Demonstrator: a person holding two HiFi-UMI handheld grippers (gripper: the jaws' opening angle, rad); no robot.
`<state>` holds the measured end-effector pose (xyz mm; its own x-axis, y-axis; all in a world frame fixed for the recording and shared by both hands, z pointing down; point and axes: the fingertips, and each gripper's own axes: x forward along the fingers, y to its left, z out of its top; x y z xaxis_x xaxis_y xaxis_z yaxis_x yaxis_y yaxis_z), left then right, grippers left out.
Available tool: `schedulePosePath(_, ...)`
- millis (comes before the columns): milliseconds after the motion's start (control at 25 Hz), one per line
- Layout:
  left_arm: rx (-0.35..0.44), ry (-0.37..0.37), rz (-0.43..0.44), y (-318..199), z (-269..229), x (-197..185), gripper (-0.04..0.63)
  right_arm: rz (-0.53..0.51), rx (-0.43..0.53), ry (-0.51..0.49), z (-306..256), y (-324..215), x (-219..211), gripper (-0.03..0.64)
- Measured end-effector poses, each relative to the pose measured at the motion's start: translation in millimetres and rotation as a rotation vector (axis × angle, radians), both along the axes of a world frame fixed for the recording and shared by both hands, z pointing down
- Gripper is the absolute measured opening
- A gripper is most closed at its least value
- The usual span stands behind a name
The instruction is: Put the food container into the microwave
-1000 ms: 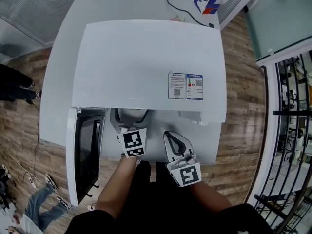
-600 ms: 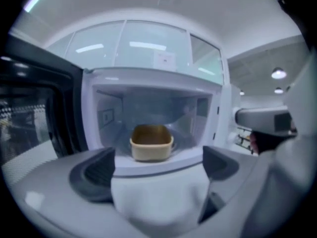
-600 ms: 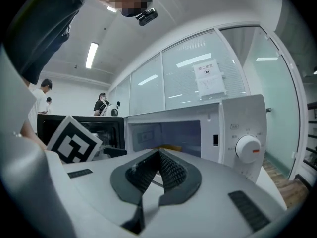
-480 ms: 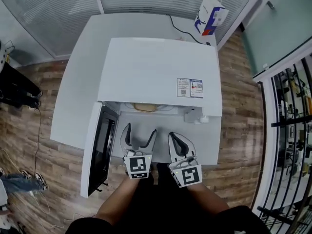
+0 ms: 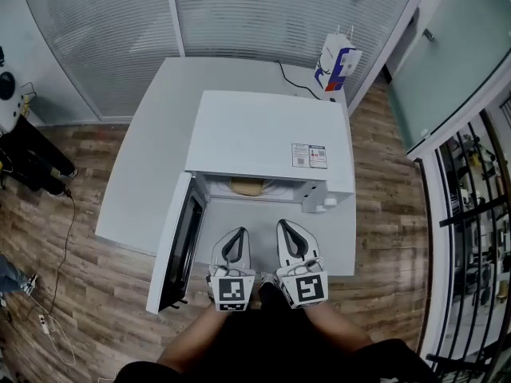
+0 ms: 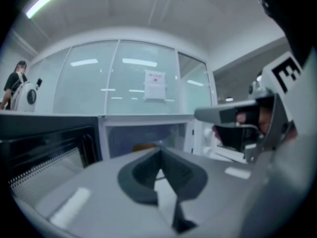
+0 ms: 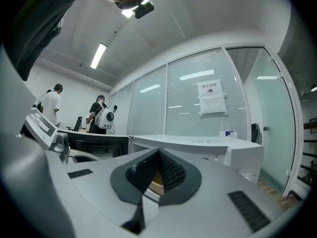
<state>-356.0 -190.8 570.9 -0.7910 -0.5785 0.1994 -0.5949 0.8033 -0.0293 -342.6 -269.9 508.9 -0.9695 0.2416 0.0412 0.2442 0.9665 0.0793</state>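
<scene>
Left tongs (image 5: 236, 234), newly closed, and right tongs (image 5: 290, 226), closed, empty before boxy white microwave (image 5: 263, 134)

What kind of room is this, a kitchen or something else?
Probably an office or lab, not a kitchen: glass partition walls with blinds, a plain white table bearing a microwave, and people standing about in the background.
</scene>
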Motion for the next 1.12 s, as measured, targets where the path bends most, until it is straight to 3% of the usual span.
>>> schedulePosePath(880, 0.025, 0.009, -0.004, 7.5, -24.5, 6.1, 0.006, 0.034, 0.017, -0.026, -33.4, -17.7, 9.9, 0.006)
schedulePosePath(1120, 0.03, -0.008, -0.015, 5.3, -29.3, -8.4, 0.006, 0.032, 0.024, -0.054, -41.6, -24.7, -3.8, 0.006)
